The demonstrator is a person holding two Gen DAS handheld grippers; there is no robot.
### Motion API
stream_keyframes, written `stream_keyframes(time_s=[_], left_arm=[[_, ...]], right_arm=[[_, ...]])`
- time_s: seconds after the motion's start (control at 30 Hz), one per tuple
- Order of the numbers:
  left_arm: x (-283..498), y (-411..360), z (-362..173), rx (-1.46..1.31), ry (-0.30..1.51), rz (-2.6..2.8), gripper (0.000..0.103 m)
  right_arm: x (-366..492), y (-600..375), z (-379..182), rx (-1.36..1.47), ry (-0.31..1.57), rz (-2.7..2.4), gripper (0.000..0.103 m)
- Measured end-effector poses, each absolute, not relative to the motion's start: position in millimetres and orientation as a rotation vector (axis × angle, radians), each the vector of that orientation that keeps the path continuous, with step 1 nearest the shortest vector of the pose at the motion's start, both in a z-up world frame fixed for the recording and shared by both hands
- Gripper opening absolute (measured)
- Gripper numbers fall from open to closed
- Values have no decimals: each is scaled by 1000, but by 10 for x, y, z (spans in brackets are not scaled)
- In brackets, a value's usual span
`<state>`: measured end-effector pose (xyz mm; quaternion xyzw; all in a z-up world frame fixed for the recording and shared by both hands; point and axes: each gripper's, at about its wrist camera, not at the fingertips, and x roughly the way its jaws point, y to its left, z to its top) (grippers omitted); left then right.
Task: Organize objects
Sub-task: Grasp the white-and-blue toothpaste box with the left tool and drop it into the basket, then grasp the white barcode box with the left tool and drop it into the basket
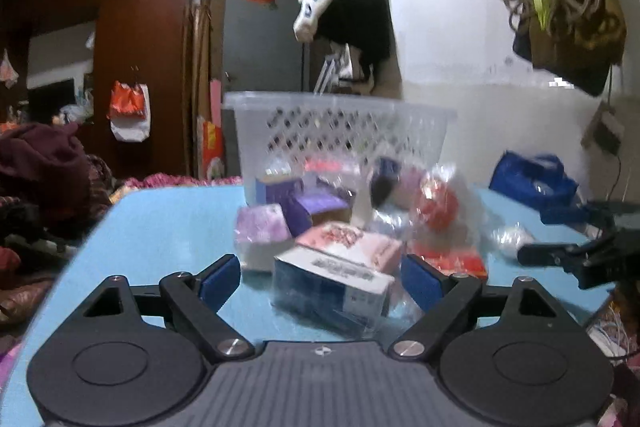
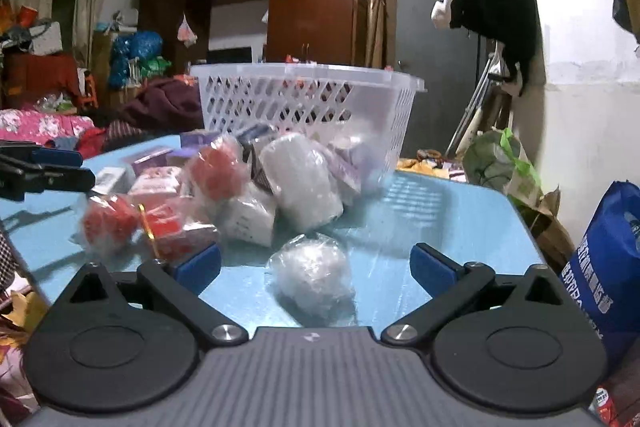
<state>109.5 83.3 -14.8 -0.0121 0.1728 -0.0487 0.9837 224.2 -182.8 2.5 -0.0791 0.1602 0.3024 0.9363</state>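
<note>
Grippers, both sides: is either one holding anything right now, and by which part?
Nothing is held. The left gripper stands open around a bagged blue box, and the right gripper open around a bagged white ball.

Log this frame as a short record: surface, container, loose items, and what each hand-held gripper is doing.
surface: blue table
container: white lattice basket, upright at the table's far side
loose items: plastic-wrapped boxes and balls piled in front of the basket
left hand-held gripper: open, wrapped blue-and-white box between the jaws, not pressed
right hand-held gripper: open, wrapped white ball between the jaws, not pressed
</note>
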Motion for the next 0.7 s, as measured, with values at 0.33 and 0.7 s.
stream_keyframes(time_s=[0.33,0.7], left_arm=[[1184,722,-307,14,406,-32,90],[1031,671,-353,63,262,-2,66]], right_arm=[[2307,-1780,36,-203,376,648,87],[2225,-1754,-32,-272,357,655,54]])
